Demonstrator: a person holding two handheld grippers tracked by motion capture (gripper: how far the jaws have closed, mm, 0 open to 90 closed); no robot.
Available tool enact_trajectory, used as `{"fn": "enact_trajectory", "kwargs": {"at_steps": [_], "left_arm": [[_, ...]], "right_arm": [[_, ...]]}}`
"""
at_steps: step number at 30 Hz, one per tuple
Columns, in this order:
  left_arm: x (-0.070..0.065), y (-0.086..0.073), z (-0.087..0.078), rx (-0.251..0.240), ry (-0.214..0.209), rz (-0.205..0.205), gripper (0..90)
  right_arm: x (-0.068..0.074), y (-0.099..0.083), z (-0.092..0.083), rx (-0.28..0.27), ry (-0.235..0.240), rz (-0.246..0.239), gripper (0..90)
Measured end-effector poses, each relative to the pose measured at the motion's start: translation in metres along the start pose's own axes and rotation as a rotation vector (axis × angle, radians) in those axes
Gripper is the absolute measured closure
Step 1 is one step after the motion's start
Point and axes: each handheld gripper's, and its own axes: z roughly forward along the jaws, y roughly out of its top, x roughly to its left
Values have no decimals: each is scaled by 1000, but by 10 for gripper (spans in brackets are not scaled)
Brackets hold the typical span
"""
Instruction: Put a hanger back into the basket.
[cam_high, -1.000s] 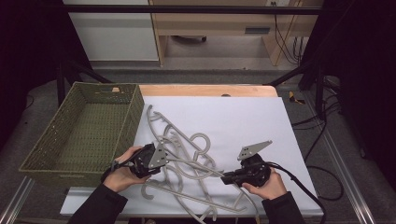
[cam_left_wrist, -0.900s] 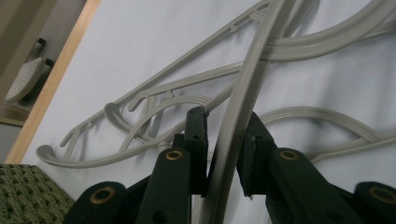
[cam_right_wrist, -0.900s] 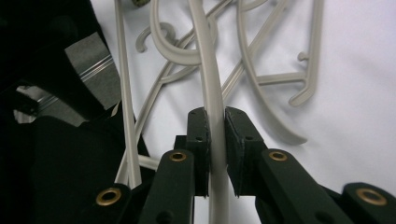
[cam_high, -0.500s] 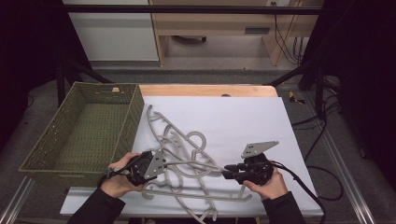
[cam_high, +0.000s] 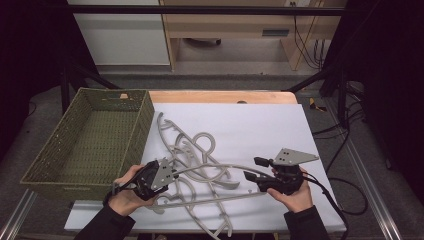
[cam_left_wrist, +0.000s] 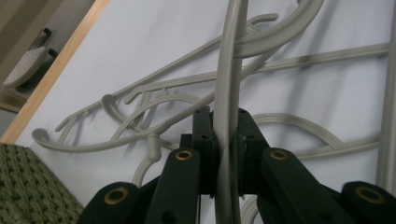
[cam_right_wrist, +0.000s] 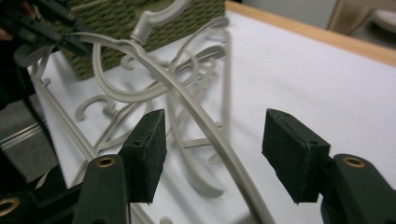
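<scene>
While resting on the white sheet (cam_high: 260, 125) over the table, lying in a tangled pile beside the green woven basket (cam_high: 85, 140), pale grey plastic hangers (cam_high: 197, 160) overlapping one another near the front edge. Gripping one hanger arm (cam_left_wrist: 227, 93) tightly between closed jaws, left gripper (cam_high: 159, 175) sitting at the left side of the pile, just beside the basket's front corner, held in a hand (cam_high: 125, 192). Holding jaws spread wide apart, right gripper (cam_right_wrist: 212, 151) hovering at the right side of the pile, with the arched hanger bar (cam_right_wrist: 201, 121) running up between the two pads (cam_right_wrist: 149, 144) without touching either. Sitting well apart on the sheet, both grippers facing each other across the tangle
</scene>
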Motion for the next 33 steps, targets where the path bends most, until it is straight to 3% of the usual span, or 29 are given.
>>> {"fn": "enact_trajectory", "kwargs": {"at_steps": [4,7,8,10,11,13,22,33], "left_arm": [[6,-3,-2,-1,31,-66,818],[12,-7,-5,-1,56,-139,818],[12,-7,-5,-1,56,-139,818],[18,-10,-9,-7,72,-193,817],[18,-10,-9,-7,72,-193,817],[23,-12,-15,-18,100,-237,817],[33,-19,-33,-76,180,-327,820],[45,-20,-54,-163,218,-359,820]], "right_arm": [[-8,-2,-10,-50,-37,31,319],[-13,-4,-16,-87,-80,49,233],[-15,-5,-19,-95,-92,52,215],[-19,-7,-23,-111,-113,64,177],[-19,-7,-23,-111,-113,64,177],[-24,-10,-29,-128,-146,76,131],[-42,-26,-35,-135,-187,140,79],[-47,-31,-32,-110,-209,147,64]]}}
